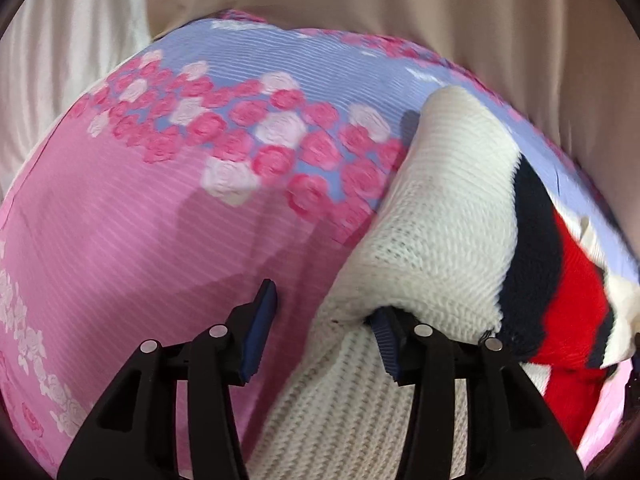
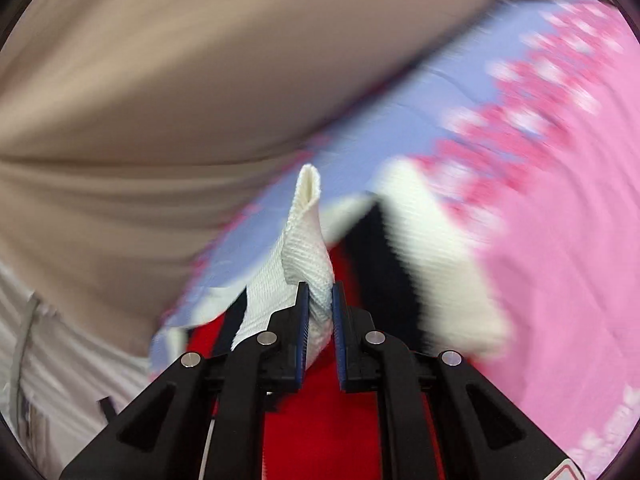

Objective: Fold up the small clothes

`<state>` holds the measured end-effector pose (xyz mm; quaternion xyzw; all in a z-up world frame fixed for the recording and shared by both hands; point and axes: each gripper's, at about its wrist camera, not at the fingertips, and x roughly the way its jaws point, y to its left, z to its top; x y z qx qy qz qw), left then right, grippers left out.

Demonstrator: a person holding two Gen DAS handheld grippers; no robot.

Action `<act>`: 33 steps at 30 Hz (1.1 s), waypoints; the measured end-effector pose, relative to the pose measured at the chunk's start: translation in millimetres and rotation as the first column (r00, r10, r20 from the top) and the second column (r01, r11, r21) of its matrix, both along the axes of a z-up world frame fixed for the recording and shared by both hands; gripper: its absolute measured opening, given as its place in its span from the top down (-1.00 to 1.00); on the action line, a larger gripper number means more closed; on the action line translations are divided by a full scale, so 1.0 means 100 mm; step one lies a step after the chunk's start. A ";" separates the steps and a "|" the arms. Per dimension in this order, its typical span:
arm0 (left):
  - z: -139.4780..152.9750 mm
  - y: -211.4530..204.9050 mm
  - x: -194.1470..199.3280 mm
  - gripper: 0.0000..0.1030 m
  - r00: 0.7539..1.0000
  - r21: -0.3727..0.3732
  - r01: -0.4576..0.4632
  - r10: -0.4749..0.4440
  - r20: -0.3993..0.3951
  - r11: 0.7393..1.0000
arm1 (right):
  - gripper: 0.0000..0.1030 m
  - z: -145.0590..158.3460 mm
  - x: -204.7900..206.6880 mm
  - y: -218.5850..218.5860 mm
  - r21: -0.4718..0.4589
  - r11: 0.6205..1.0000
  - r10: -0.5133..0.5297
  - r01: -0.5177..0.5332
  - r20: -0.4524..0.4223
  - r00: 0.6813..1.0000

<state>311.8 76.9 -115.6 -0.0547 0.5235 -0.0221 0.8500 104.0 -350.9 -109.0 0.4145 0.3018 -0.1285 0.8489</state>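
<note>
Knit sweater (image 1: 440,208): chunky cream rib-knit w/ a navy band, then a red band, soft and bulky. It lies on the pink-and-lilac rose-print sheet (image 1: 140,220), bunched into a rounded fold. In the left wrist view its long axis runs from bottom centre up toward the right, stripes on the right side.

Left claw (image 1: 320,336): spread, black frame w/ blue ribbed pads. The right-hand pad is tucked under the cream fold and touching it; the left-hand pad sits apart over the bare sheet. Not pinching.

Right claw (image 2: 320,320): pressed nearly together on a thin cream knit edge (image 2: 308,248), prob. a cuff or hem. That piece stands up from the pads as a narrow tapered strip, its tip folded over, pointing up and away from the camera. Red knit lies directly below this claw, navy and cream just beyond; that part is blurred.

Sheet: fine ribbed weave, pink w/ lilac panel and rose clusters. Beyond it, smooth beige fabric (image 1: 440,20) w/ soft creases; whitish cloth (image 1: 60,60) at far left.
</note>
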 end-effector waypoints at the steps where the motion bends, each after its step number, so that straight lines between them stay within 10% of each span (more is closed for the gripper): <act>1: -0.01 -0.07 -0.02 0.09 1.000 0.040 0.012 -0.013 0.015 0.999 | 0.81 -0.13 0.00 -0.02 0.003 1.000 0.000 0.000 -0.039 0.999; 13: 0.08 0.12 -0.07 0.14 0.985 -0.030 -0.152 0.154 0.079 0.988 | 0.81 0.48 0.26 0.09 -0.132 0.981 0.153 -0.139 0.100 0.983; 21: 0.10 -0.03 -0.22 0.04 0.998 -0.020 -0.039 0.040 0.051 0.999 | 0.80 -0.05 0.00 -0.07 -0.182 0.974 0.111 -0.135 -0.140 0.984; 28: 0.85 -0.01 -0.17 -0.28 0.990 -0.183 0.062 -0.036 0.138 0.981 | 0.36 0.34 -0.05 0.08 -0.340 0.928 0.110 -0.154 -0.146 0.983; 33: 0.53 -0.47 0.67 -0.28 0.997 -0.174 0.078 -0.073 0.034 0.982 | 0.03 0.28 0.22 -0.05 -0.360 0.919 0.101 -0.159 -0.174 0.980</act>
